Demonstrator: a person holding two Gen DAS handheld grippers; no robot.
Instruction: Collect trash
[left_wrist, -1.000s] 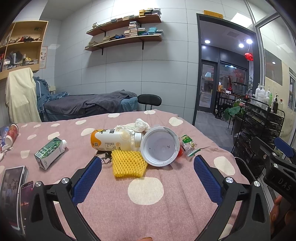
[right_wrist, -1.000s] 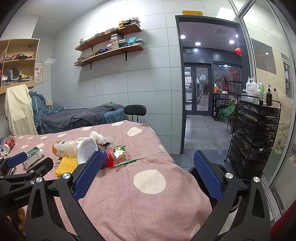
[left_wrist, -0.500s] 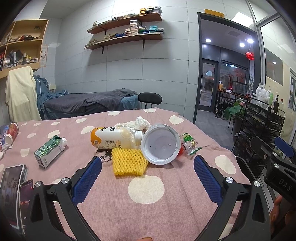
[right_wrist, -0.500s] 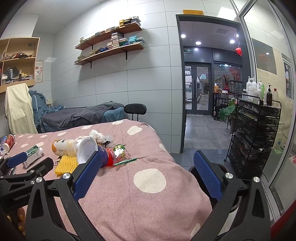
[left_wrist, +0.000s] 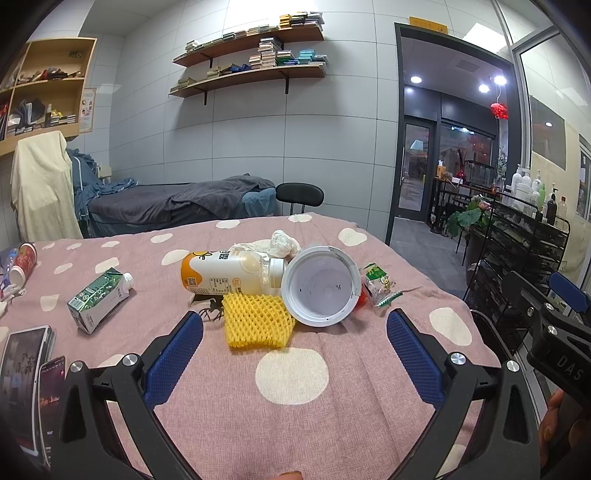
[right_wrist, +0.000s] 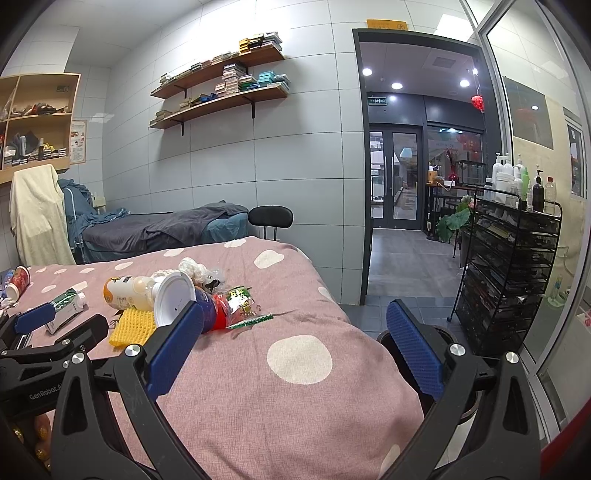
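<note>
A heap of trash lies on the pink dotted tablecloth (left_wrist: 288, 373): a lying yellow-white bottle (left_wrist: 229, 273), a yellow foam net (left_wrist: 256, 319), a tipped white cup (left_wrist: 319, 290) showing its inside, crumpled tissue (left_wrist: 282, 242) and a green snack wrapper (left_wrist: 376, 282). A green milk carton (left_wrist: 98, 299) lies to the left. My left gripper (left_wrist: 293, 345) is open and empty, just short of the heap. My right gripper (right_wrist: 293, 345) is open and empty, over the table's right edge; the heap (right_wrist: 173, 301) lies to its left. A dark bin (right_wrist: 413, 343) stands on the floor behind its right finger.
Two phones (left_wrist: 26, 369) lie at the table's left edge, with a red can (left_wrist: 22, 262) farther back. A black wire rack (right_wrist: 513, 273) with bottles stands at the right. A black chair (left_wrist: 299, 194), a bed and wall shelves are behind the table.
My left gripper has edged slightly forward toward the heap. The right gripper has barely moved. Both stay open.
</note>
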